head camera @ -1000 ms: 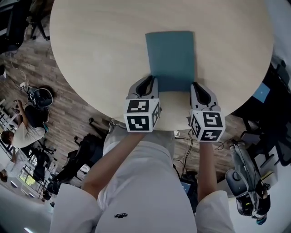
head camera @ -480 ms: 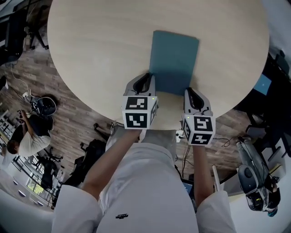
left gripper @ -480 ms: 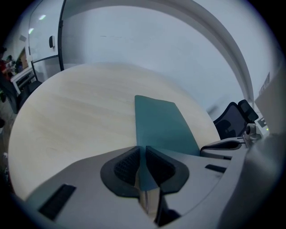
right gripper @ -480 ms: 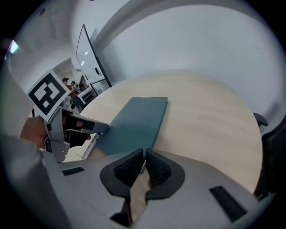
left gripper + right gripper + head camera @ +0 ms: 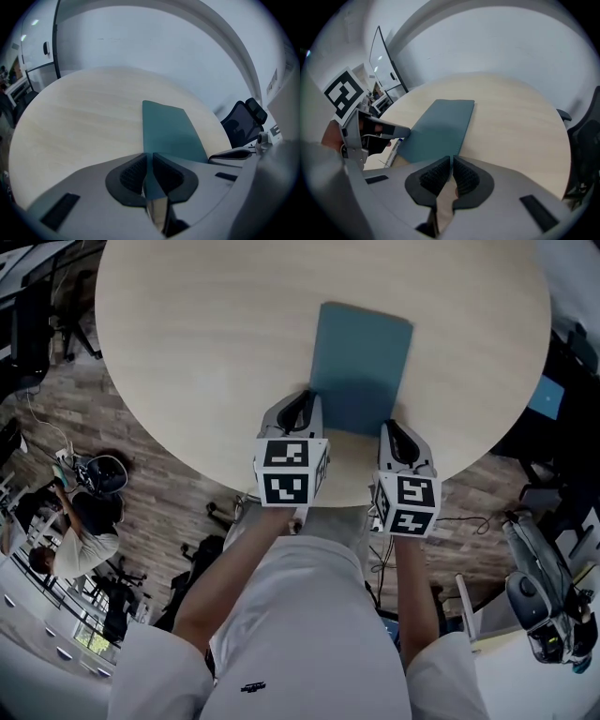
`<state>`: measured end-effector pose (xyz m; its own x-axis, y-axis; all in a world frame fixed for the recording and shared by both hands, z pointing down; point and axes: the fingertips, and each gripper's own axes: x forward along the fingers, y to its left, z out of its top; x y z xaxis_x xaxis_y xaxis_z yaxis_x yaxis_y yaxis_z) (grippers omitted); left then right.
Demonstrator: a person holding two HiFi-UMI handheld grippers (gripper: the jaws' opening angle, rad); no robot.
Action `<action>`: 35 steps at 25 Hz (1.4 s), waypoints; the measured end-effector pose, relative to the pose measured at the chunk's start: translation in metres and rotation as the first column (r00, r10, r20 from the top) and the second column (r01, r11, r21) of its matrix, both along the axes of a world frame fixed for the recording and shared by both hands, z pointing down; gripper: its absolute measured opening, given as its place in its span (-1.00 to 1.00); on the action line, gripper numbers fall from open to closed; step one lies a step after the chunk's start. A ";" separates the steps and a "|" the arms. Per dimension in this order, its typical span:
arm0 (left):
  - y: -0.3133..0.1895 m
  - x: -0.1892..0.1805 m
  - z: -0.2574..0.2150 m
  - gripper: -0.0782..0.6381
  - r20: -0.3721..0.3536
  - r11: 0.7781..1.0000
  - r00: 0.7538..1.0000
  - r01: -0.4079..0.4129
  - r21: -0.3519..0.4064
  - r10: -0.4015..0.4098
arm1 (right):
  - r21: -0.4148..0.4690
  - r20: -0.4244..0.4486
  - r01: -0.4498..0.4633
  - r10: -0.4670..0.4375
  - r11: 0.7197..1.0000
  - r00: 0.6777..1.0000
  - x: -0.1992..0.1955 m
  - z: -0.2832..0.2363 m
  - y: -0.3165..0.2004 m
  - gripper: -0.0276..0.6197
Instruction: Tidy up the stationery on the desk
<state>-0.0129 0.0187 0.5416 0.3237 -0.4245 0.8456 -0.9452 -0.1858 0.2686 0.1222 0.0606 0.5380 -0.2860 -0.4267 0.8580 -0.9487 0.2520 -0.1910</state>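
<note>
L claw (image 5: 151, 161) tight on teal book (image 5: 171, 129) corner, round table (image 5: 79, 117)

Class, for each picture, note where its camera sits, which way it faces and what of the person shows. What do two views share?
Head view: on the person's head, facing down at table, teal folder, left hand-held gripper, right hand-held gripper; forearms and legs show.
Left gripper view: on the left hand-held gripper, looking along jaws shut on the folder; no body shows.
Right gripper view: on the right one, looking along shut jaws at the folder's corner; part of the left hand shows.
Shared: both gripper views show the folder.
</note>
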 end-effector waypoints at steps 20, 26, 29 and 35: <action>0.007 -0.004 -0.025 -0.62 0.016 0.997 0.999 -0.035 0.063 0.034 | 0.095 -0.060 -0.095 0.101 0.991 0.993 -0.001 -0.018 -0.004 -0.76; 0.022 -0.014 -0.041 -0.42 0.015 0.996 0.998 -0.056 0.071 0.055 | 0.119 -0.032 -0.112 0.116 0.987 0.993 -0.014 -0.033 0.001 -0.76; 0.032 -0.018 -0.044 -0.42 0.020 0.996 0.998 -0.068 0.059 0.067 | 0.121 -0.020 -0.109 0.113 0.987 0.993 -0.021 -0.038 0.007 -0.76; 0.053 -0.018 -0.047 -0.42 0.014 0.994 0.994 -0.104 0.024 0.104 | 0.145 0.026 -0.108 0.105 0.983 0.994 -0.036 -0.052 0.016 -0.76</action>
<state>-0.0307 0.0715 0.4943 0.3562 -0.4097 0.8398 -0.9238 -0.2896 0.2506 0.0862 0.0763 0.4857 -0.2474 -0.5762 0.7790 -0.9683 0.1761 -0.1772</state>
